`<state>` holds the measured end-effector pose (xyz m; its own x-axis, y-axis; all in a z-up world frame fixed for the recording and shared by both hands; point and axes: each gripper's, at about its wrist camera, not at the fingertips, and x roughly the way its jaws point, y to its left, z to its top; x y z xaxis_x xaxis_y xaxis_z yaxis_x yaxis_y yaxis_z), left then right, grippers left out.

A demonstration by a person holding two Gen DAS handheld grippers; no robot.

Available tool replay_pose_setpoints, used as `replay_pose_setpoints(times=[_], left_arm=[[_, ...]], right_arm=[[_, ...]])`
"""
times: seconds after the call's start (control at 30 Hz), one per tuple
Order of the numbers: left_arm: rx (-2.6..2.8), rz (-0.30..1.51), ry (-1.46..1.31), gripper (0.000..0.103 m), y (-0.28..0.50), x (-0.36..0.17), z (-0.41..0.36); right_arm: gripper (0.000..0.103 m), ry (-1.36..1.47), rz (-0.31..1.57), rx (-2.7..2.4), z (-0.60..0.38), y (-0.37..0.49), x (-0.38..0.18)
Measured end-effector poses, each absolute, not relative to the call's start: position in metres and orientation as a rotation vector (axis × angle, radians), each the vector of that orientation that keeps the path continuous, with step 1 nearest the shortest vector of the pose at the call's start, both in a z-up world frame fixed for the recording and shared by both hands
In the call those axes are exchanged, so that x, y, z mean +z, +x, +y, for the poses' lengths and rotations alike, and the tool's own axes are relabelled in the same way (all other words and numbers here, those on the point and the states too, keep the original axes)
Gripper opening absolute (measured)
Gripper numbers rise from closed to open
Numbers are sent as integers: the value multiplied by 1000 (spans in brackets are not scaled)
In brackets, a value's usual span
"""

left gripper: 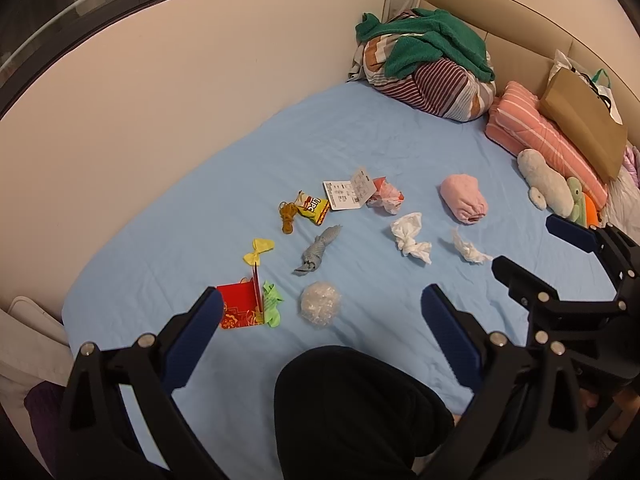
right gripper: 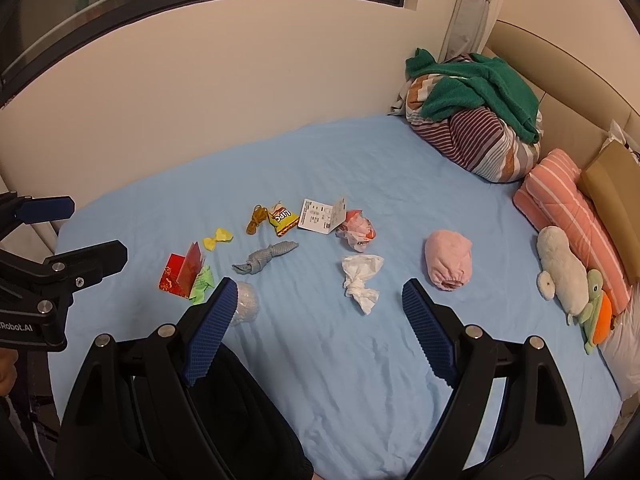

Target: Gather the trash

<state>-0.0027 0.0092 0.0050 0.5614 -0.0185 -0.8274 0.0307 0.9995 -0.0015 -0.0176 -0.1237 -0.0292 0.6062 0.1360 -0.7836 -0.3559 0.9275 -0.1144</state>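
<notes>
trash scattered over the blue sheet (left gripper: pixel 240 168), none of it gripped. left gripper (left gripper: pixel 322 308) spread wide and empty above a black bag (left gripper: pixel 352 412), with a clear plastic ball (left gripper: pixel 321 304) just ahead between the fingers, a red envelope (left gripper: pixel 238 306) and green wrapper (left gripper: pixel 273 304) by the left finger. right gripper (right gripper: pixel 316 294) likewise wide and empty, white crumpled tissue (right gripper: pixel 361 278) just ahead, pink rolled cloth (right gripper: pixel 448 264) off its right finger, chip packet (right gripper: pixel 282 218) and paper tag (right gripper: pixel 322 216) farther out.
</notes>
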Motion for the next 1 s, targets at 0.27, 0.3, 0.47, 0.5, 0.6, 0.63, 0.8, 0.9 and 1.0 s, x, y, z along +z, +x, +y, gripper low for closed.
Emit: replay_pose_setpoints(times=[0.27, 0.3, 0.47, 0.5, 0.6, 0.63, 0.8, 0.9, 1.0], left_arm=[[-26, 973, 14, 99, -4, 4, 9], [-27, 973, 14, 99, -4, 4, 9], [-28, 974, 14, 99, -3, 4, 10], [-28, 974, 14, 99, -3, 4, 10], [-29, 974, 12, 99, -3, 4, 10], [-28, 974, 11, 99, -4, 4, 10], [-28, 973, 13, 99, -4, 4, 10], [-28, 973, 12, 99, -4, 4, 10], [-27, 974, 13, 99, -4, 4, 10]], right_arm=[[81, -272, 876, 288, -125, -18, -29], [81, -272, 875, 288, -125, -18, -29], [81, -271, 874, 289, -125, -18, -27], [81, -272, 874, 290, -124, -19, -26], [81, -269, 873, 289, -124, -19, -26], [81, -269, 873, 288, -125, -19, -27], [81, -269, 873, 289, -125, -19, -27], [81, -269, 872, 289, -125, -19, -27], [81, -268, 871, 290, -126, -19, -26]])
